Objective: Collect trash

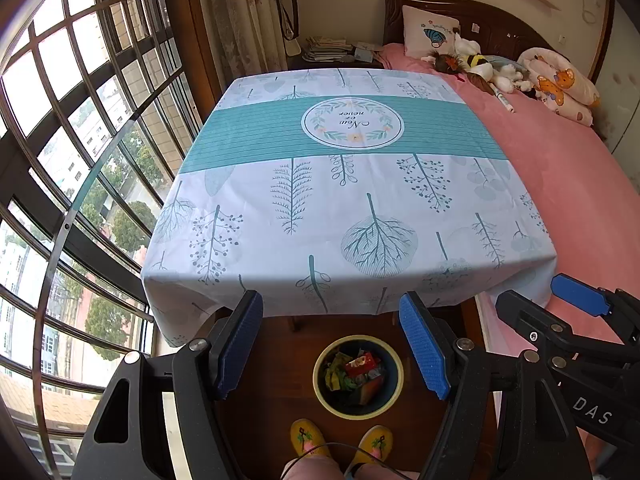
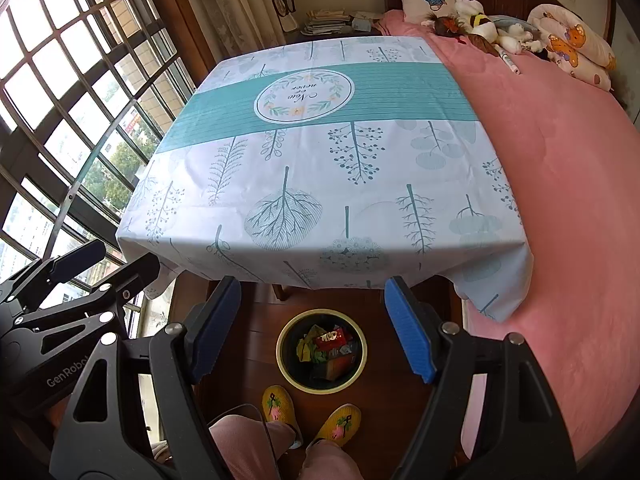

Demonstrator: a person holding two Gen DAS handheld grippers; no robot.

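Writing: "DAS" on black right hand-held gripper [image 1: 580,300] body, lower right of left wrist view; "GenRobo" (cut off) on black left hand-held gripper [image 2: 108,264], lower left of right wrist view. Medallion on teal-and-white leaf-print cloth over bench [image 1: 348,184], upper centre: "Now or never", inverted. Round dark bin w/ yellow rim [image 1: 320,384], lower centre, on wood floor: holds crumpled wrappers [image 1: 354,374], red, green, orange. Both hand-held grippers: blue pads apart, holding nothing, above bin.

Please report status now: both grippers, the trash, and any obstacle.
Left gripper open, empty. Right gripper open, empty. Trash in the bin on the floor; none visible on the tablecloth. Nothing in the way.
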